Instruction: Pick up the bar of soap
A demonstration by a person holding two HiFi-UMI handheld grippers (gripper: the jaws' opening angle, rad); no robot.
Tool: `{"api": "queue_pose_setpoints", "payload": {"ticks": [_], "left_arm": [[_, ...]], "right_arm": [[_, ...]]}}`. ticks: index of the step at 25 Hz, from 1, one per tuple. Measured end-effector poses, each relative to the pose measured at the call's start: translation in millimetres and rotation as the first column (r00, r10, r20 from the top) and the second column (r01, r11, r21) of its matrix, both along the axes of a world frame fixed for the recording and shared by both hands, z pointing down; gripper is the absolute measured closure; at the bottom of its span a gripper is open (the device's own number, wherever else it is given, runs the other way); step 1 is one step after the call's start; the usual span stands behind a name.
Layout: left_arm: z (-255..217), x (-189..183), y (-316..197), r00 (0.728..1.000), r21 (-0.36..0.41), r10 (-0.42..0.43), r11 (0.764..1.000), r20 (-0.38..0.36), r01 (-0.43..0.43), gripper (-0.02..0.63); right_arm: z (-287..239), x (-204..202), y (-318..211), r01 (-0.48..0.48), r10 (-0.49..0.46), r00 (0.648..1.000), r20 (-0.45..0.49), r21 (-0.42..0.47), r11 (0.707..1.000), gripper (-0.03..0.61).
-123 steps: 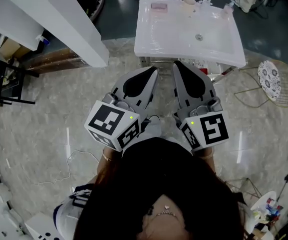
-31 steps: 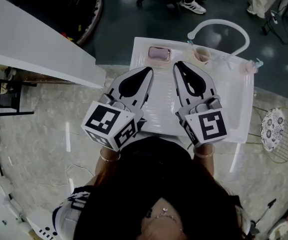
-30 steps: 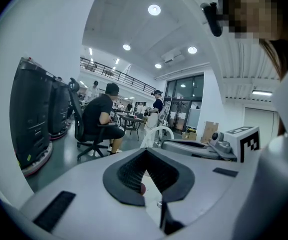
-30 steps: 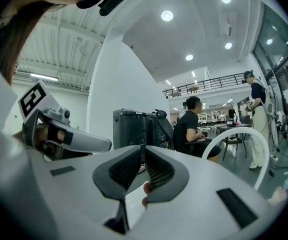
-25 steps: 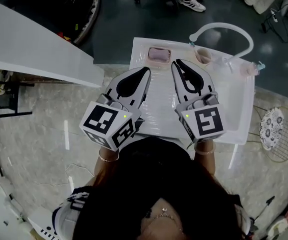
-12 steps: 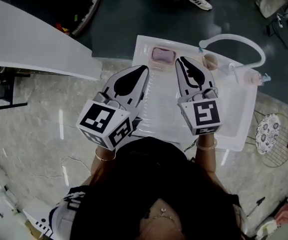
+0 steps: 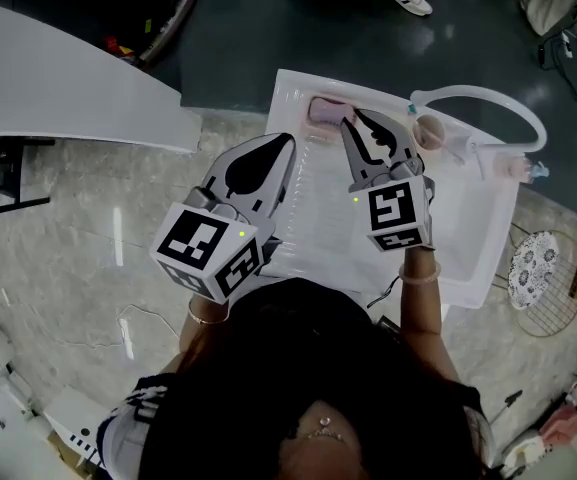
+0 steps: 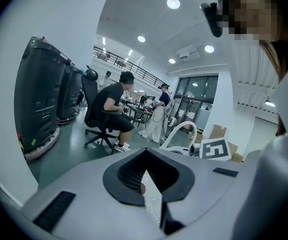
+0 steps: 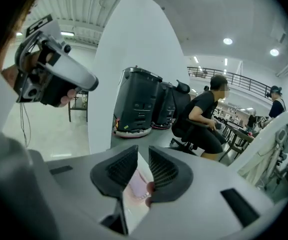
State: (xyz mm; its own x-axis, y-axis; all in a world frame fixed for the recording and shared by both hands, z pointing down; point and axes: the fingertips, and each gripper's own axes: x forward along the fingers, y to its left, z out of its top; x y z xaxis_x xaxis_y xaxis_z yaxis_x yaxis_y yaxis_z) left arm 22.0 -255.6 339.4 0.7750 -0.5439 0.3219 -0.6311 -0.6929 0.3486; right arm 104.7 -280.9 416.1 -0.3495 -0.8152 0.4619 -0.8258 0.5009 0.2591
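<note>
At the far left corner of the sink (image 7: 463, 233) lies the soap (image 7: 325, 111), apparently in a shallow dish. I judge the step in hand to be the approach for the grasp.

The right gripper (image 7: 356, 120) sits just beside the soap, tips aimed at it. Its fingers (image 9: 164, 170) are opening and so far stand only a narrow gap apart, with nothing between them. The pink bar shows through that gap, beyond the tips. The left gripper (image 7: 284, 143) hovers near the sink's left edge, fingers together at the tips and empty.

Recommended procedure:
1. I finish opening the fingers until the gap is wider than the bar, and only then advance.
2. I centre the gap on the bar and square the fingers to its long sides.
3. I descend until the fingers face the bar's sides, not the dish rim.
4. I close slowly, since soap is probably slick and may squirt out under a hard pinch.
5. I lift straight up, clear of the cup (image 7: 431, 128) and tap (image 7: 478, 90) along the far edge.
</note>
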Motion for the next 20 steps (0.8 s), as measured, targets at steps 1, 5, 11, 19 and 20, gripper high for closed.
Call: {"api": "queue_pose_setpoints", "payload": {"ticks": [1,5,11,19,20], "left_arm": [[2.0,-0.7,-1.8,1.000,-0.005,-0.002,1.000,0.001,0.002,0.614],[7.7,-2.6,-9.9,1.000,-0.019,-0.006,1.000,0.002,0.006,0.614],[18.3,-4.7,-18.1,1.000,-0.041,-0.010,0.999,0.009,0.010,0.614],[27.3,-10.6,-25.5,1.000,-0.061,-0.021,0.998,0.008,0.022,0.614],[28.6,-11.2,-26.4,1.000,-0.063,-0.023,0.998,0.008,0.023,0.614]], "right_arm": [[6.5,-0.9,-2.4,0.007,-0.007,1.000,-0.016,-0.013,1.000,0.526],[26.0,-3.8,-12.2,0.025,-0.028,0.998,-0.049,-0.064,0.998,0.512],[53.8,-2.2,-22.3,0.049,-0.064,0.991,-0.117,-0.129,0.990,0.502],[90.0,-4.9,-31.2,0.097,-0.140,0.970,-0.201,-0.208,0.973,0.480],[95.1,-4.6,-32.2,0.104,-0.152,0.965,-0.216,-0.218,0.970,0.475]]}}
